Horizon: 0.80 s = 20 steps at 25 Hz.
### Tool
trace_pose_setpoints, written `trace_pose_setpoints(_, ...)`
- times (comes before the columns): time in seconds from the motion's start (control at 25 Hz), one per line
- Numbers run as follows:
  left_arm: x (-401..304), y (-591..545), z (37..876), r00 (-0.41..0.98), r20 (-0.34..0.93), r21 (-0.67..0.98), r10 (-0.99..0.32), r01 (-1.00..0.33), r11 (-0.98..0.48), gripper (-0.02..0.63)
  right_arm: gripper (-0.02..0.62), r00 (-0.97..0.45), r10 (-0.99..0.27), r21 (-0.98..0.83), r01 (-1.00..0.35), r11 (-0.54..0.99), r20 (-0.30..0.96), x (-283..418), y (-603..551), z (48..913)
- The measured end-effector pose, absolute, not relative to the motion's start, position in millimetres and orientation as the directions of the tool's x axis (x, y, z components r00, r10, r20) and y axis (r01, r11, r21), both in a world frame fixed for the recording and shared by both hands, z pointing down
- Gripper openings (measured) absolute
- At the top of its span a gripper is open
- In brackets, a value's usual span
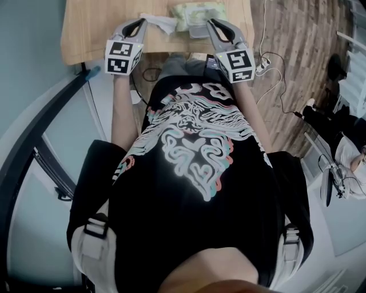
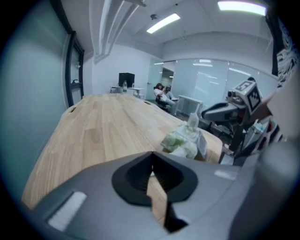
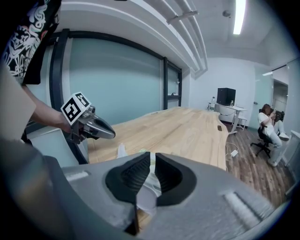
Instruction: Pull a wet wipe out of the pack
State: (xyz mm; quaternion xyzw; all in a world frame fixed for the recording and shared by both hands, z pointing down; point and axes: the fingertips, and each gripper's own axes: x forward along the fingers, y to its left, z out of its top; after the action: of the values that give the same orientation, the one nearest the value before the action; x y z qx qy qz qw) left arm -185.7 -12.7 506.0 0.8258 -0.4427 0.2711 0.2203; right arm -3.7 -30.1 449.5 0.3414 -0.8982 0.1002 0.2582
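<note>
The green wet wipe pack (image 1: pixel 197 12) lies on the wooden table (image 1: pixel 97 28), its clear lid (image 1: pixel 200 30) flipped open toward me. A white wipe (image 1: pixel 161 23) lies crumpled on the table just left of the pack. My left gripper (image 1: pixel 141 22) is beside that wipe, shut, with only wood showing past its jaws (image 2: pixel 152 161). My right gripper (image 1: pixel 212 23) is at the pack's right near corner by the lid; its jaws (image 3: pixel 151 161) stand shut, and white plastic shows behind them. The left gripper view shows the pack (image 2: pixel 182 140) with a wipe tip (image 2: pixel 193 120) sticking up.
The table's near edge (image 1: pixel 160 56) runs just below both grippers, and my torso is right behind it. Cables (image 1: pixel 269 63) lie on the wooden floor to the right. A glass wall (image 3: pixel 117 79) borders the left side. A seated person (image 3: pixel 267 122) is far off.
</note>
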Motion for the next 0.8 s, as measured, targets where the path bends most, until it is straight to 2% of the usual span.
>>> trace_pose_setpoints(0.32, -162.7, -0.7, 466.1, 0.431, 0.560, 0.044, -0.708, -0.868, -0.494, -0.011, 0.029, -0.588, -0.678, -0.001, -0.756, 0.654, 0.441, 48.7, -40.8, 405.1)
trace_pose_setpoints(0.52, -135.2, 12.5, 424.5, 0.431, 0.483, 0.046, -0.762, -0.882, -0.470, -0.010, 0.028, -0.623, -0.702, 0.016, -0.744, 0.668, 0.344, 55.7, -27.4, 363.0)
trace_pose_setpoints(0.64, -122.4, 25.4, 402.4, 0.443, 0.446, 0.044, -0.778, -0.879, -0.475, -0.011, 0.000, -0.639, -0.714, 0.038, -0.737, 0.675, 0.286, 55.2, -10.8, 343.1)
trace_pose_setpoints(0.8, -113.0, 37.1, 375.5, 0.405, 0.391, 0.044, -0.827, -0.905, -0.423, -0.011, 0.000, -0.666, -0.711, 0.044, -0.722, 0.691, 0.227, 56.3, 7.0, 323.5)
